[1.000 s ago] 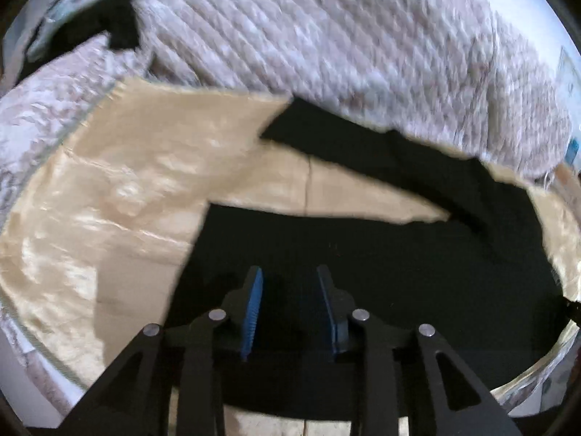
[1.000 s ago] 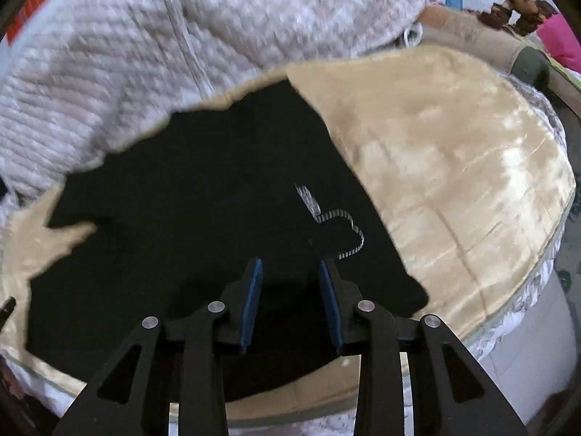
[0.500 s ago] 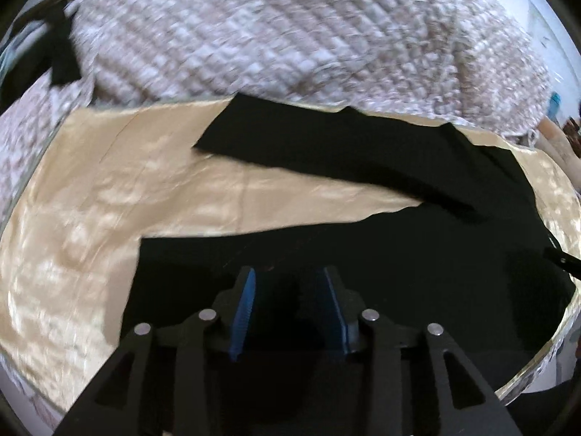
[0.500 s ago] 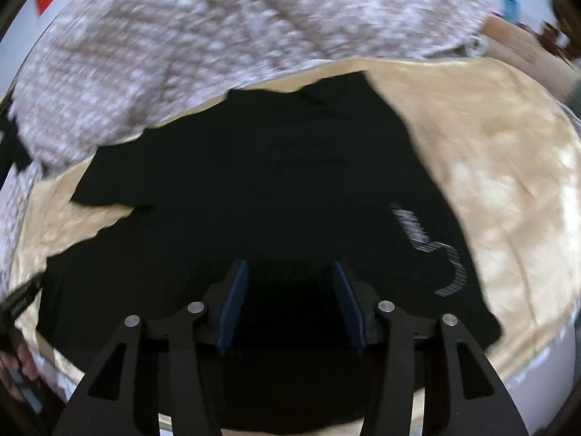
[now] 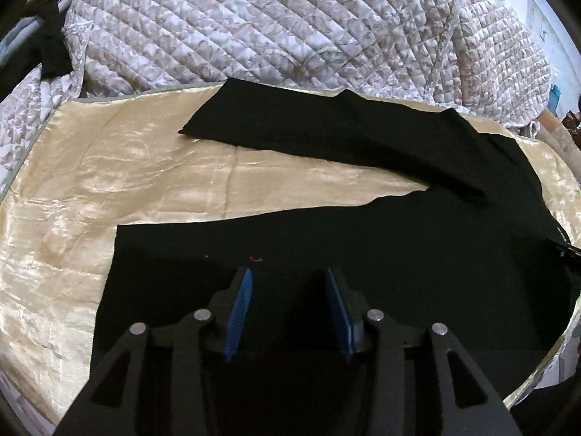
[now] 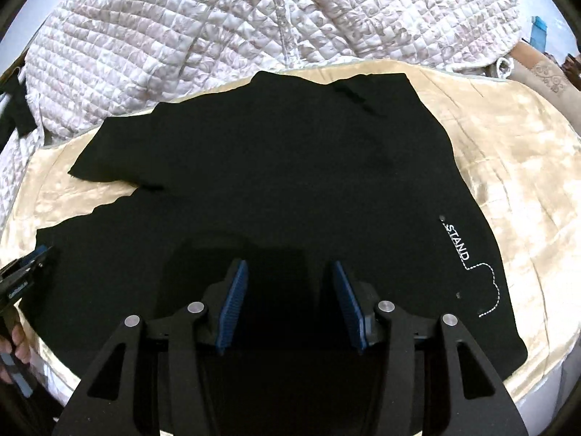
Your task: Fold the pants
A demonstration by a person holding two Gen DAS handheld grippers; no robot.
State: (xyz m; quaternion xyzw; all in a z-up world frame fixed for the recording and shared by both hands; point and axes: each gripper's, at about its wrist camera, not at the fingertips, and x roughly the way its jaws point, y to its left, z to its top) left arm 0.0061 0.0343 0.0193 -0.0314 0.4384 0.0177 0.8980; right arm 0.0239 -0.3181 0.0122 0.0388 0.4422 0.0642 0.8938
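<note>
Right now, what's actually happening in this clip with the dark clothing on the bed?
A person holding two tongs is about to fold a pair of black fabric pants spread flat on a shiny gold satin sheet, with a white quilted blanket bunched behind. The two legs lie apart in a V. The left tongs and right tongs both hover open over the pants, gripping nothing. No fold is made yet.

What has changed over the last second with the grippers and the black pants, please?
The right gripper opened wider and pulled back, bringing the STAND print into view. The left gripper pulled back too, staying open. The black pants stayed spread on the golden cloth, ungrasped.
</note>
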